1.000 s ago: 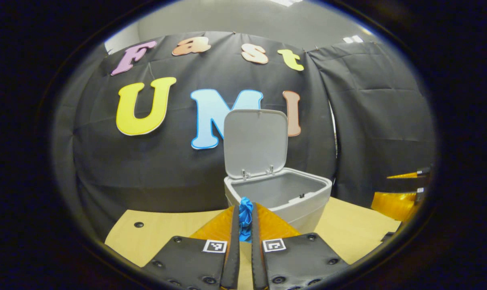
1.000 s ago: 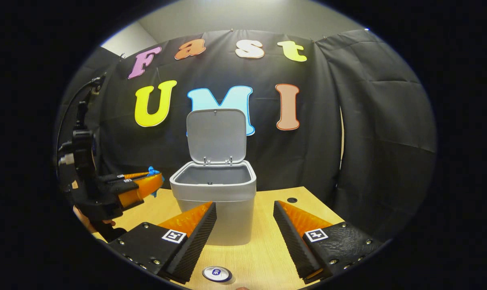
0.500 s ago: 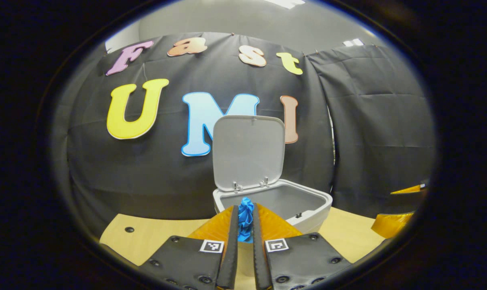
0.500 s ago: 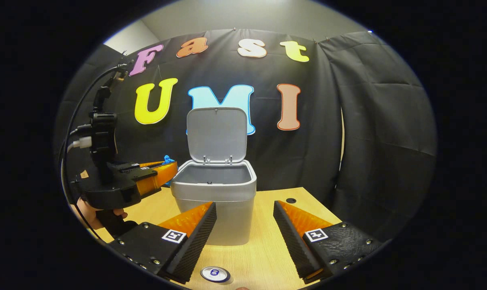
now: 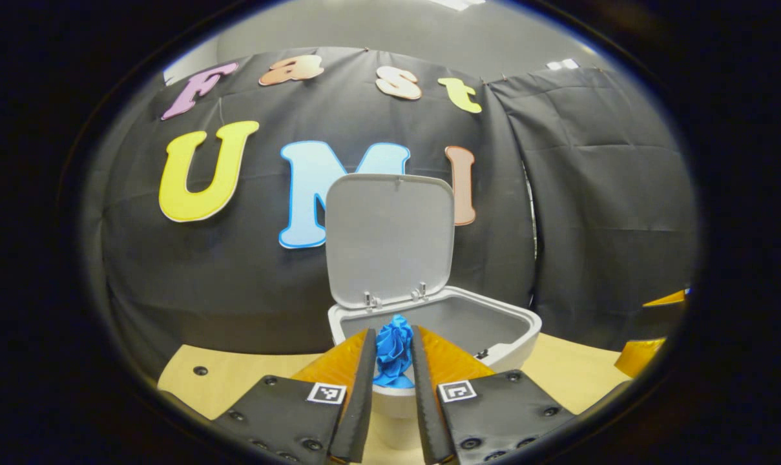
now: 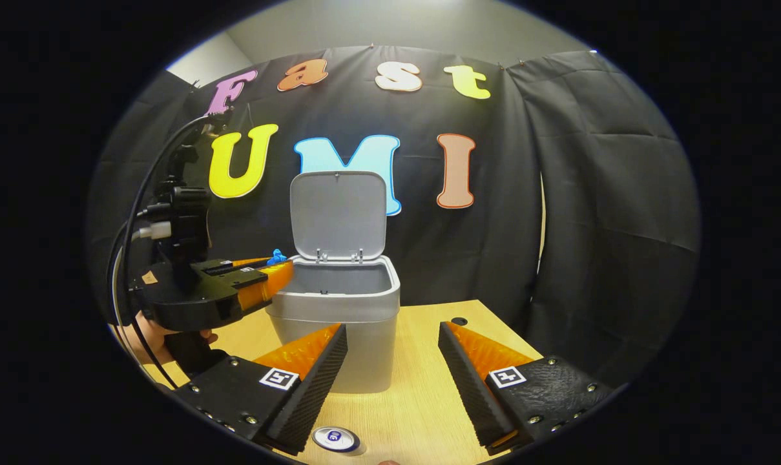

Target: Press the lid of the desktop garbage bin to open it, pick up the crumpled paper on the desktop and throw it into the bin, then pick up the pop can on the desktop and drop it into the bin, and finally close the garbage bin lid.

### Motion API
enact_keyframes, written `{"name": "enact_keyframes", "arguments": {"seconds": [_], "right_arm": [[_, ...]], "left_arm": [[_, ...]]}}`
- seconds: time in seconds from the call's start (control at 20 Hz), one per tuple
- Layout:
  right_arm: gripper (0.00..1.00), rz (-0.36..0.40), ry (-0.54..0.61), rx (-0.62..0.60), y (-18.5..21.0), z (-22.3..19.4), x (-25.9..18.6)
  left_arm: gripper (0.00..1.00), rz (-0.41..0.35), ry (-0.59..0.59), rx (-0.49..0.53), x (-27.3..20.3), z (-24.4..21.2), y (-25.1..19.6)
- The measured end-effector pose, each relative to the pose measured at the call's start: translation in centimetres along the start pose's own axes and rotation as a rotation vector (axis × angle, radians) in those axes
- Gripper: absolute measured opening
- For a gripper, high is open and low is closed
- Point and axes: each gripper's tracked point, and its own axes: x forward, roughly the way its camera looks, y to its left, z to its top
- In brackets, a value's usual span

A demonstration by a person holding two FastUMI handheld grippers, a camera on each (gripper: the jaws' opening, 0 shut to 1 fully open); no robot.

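In the left gripper view, the left gripper (image 5: 393, 352) sits at six o'clock, its two fingers pinching the blue crumpled paper (image 5: 393, 349) between them. The paper is held over the near rim of the grey garbage bin (image 5: 513, 332), which stands just beyond at about five o'clock of centre on the wooden desktop (image 5: 235, 374). The bin's lid (image 5: 390, 239) is swung up, nearly upright at the back, and the visible part of the bin's inside looks bare grey. At four o'clock, by the edge, a part of the right gripper (image 5: 648, 352) shows. In the right gripper view, the right gripper (image 6: 390, 368) is at six o'clock with its fingers spread wide apart and nothing between them. The pop can (image 6: 334, 439) stands on the desktop (image 6: 422, 400) at about seven o'clock, just beside the left-hand finger, seen from above. The bin (image 6: 335, 323) stands at centre, lid (image 6: 337, 216) up. At nine o'clock the left gripper (image 6: 274, 271), held by a hand (image 6: 148, 336), reaches to the bin's left rim with the paper (image 6: 276, 257) at its tips.
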Motion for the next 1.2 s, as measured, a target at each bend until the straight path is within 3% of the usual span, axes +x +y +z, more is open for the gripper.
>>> {"name": "enact_keyframes", "arguments": {"seconds": [0.1, 0.25, 0.6, 0.7, 0.95, 1.0, 1.2], "right_arm": [[0.92, 0.002, 0.000, 0.004, 0.1, 0.1, 0.1], [0.92, 0.005, 0.001, 0.000, 0.2, 0.0, 0.1], [0.92, 0.015, 0.005, -0.008, 0.5, -0.3, 0.2], [0.92, 0.018, 0.006, -0.010, 0.5, -0.3, 0.2], [0.92, 0.038, 0.023, -0.004, 0.9, -1.1, 0.0], [0.92, 0.046, 0.027, -0.004, 1.1, -1.2, 0.0], [0.92, 0.109, 0.054, -0.012, 2.6, -2.4, -0.2]], "left_arm": [[0.44, 0.003, 0.010, 0.001, 0.5, -0.1, -0.1], [0.41, -0.008, 0.017, -0.002, 0.6, -0.1, -0.2], [0.78, -0.025, 0.009, -0.022, 0.7, 0.0, -0.5], [0.84, -0.024, 0.003, -0.028, 0.6, 0.1, -0.6], [0.89, -0.011, -0.016, -0.036, -0.6, 0.9, -0.5], [0.94, -0.006, -0.021, -0.037, -1.0, 1.1, -0.4], [0.94, 0.042, -0.028, -0.053, -2.7, 1.4, 0.8]]}}
